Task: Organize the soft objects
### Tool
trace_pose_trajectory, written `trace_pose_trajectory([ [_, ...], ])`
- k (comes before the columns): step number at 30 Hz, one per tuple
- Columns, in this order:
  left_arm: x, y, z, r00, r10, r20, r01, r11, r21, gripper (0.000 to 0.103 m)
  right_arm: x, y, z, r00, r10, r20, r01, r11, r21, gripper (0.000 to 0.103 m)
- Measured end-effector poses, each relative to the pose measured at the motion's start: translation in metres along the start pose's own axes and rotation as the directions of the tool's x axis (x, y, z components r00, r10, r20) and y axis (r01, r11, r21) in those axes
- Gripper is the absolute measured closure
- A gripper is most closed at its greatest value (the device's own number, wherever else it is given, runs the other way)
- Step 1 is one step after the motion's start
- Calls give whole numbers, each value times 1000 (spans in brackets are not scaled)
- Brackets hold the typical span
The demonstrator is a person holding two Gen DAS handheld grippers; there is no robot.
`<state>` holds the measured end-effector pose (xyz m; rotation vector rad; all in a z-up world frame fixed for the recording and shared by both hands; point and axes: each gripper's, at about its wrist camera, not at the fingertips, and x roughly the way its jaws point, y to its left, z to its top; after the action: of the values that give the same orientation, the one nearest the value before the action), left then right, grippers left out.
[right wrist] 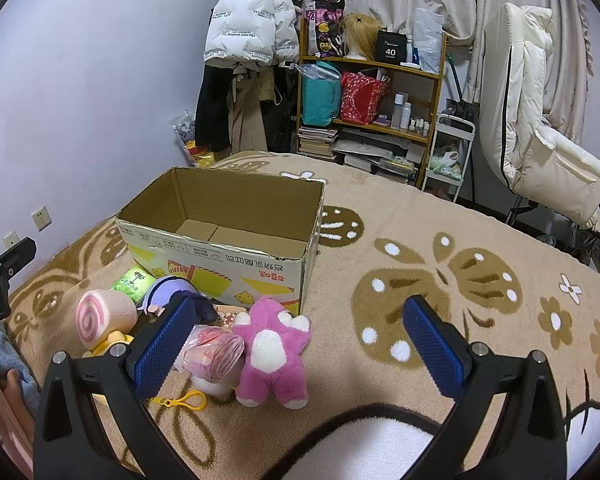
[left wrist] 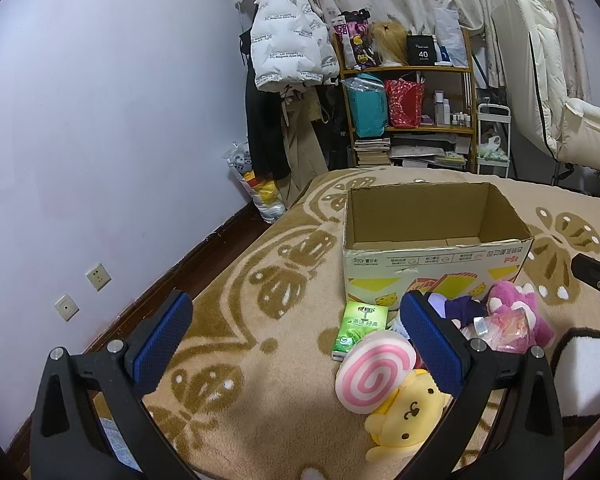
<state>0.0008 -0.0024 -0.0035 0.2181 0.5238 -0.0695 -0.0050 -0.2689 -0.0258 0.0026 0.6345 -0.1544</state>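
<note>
nearest to us, our left hand-held gripper (left wrist: 296,340) has its blue pads spread wide with nothing between them, and our right hand-held gripper (right wrist: 298,340) is just as wide apart and empty, both hanging above the patterned bed blanket (right wrist: 440,280).

just beyond the fingers lies the pile of soft things, all of it on the blanket: a yellow plush (left wrist: 404,412) with a pink swirl cushion (left wrist: 374,372) resting on it, a pink plush (right wrist: 272,356) lying face up, a wrapped pink bundle (right wrist: 214,354) touching its side, a purple plush (right wrist: 178,292), and a green tissue pack (left wrist: 358,326) close to the box wall.

behind them stands the open cardboard box (right wrist: 228,258), touching or nearly touching the pile. its visible floor is bare; the near corners are hidden by the front wall.

we judge the task to be at its very start: nothing appears packed, every soft item is left to move, and neither gripper has yet taken one.
</note>
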Motion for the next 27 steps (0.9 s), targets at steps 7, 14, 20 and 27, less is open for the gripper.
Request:
trace_pose_trajectory([
  [7, 0, -2, -1, 1000, -2, -1, 2, 1000, 2, 0, 1, -4, 0, 1000, 4, 3, -4, 1000, 3, 0],
  [14, 0, -2, -1, 1000, -3, -2, 3, 1000, 1, 0, 0, -3, 0, 1000, 3, 4, -3, 1000, 2, 0],
  [20, 0, -3, -2, 1000, -2, 0, 2, 1000, 2, 0, 0, -4, -1, 1000, 8, 0, -8, 1000, 5, 0],
  [27, 0, -2, -1, 1000, -3, -2, 3, 1000, 2, 0, 1, -3, -1, 1000, 8, -1, -8, 1000, 4, 0],
])
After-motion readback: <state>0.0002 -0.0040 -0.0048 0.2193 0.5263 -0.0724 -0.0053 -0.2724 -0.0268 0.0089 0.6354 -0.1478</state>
